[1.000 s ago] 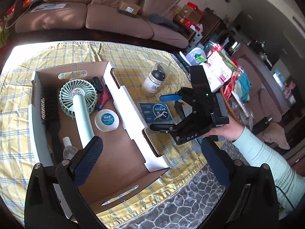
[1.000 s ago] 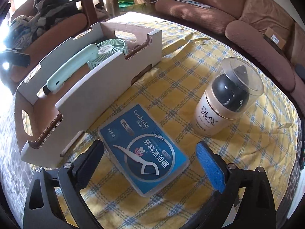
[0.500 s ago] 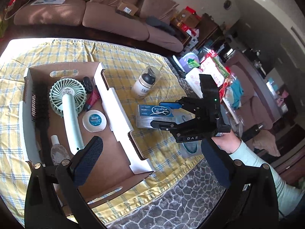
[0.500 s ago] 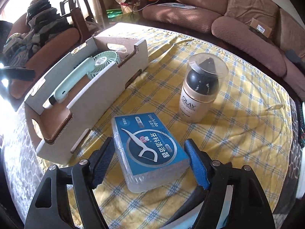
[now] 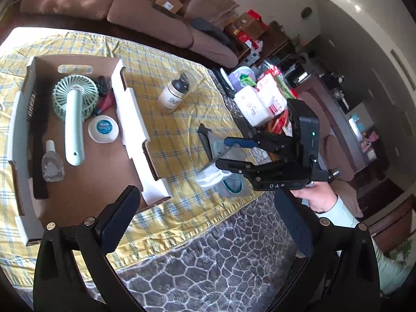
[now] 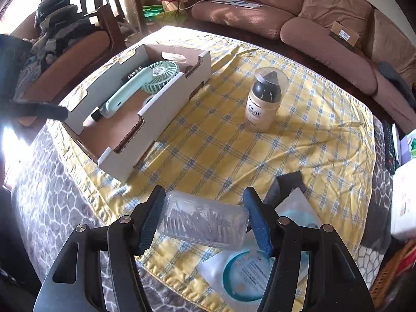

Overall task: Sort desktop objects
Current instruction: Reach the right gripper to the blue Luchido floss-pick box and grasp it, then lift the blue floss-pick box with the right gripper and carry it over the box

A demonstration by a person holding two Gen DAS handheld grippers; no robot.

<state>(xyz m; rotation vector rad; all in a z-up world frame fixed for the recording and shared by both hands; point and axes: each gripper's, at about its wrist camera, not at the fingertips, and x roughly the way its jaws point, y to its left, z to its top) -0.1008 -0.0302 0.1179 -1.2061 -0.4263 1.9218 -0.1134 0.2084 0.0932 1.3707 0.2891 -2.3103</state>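
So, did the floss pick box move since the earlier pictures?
Yes. The floss pick box lay flat on the tablecloth near the Olay bottle; now the right tongs hold it lifted, farther from the bottle.

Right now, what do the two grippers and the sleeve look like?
Both grippers are black angular frames with silver bolts. The left gripper has dark pads; the right gripper has blue pads, white "DAS" lettering and a green light. The sleeve is pale mint, ribbed.

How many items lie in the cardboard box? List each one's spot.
6: black brush along the left wall, mint fan mid-box, small black item and red tube by its head, round floss case right of its handle, clear bottle left. More may hide.
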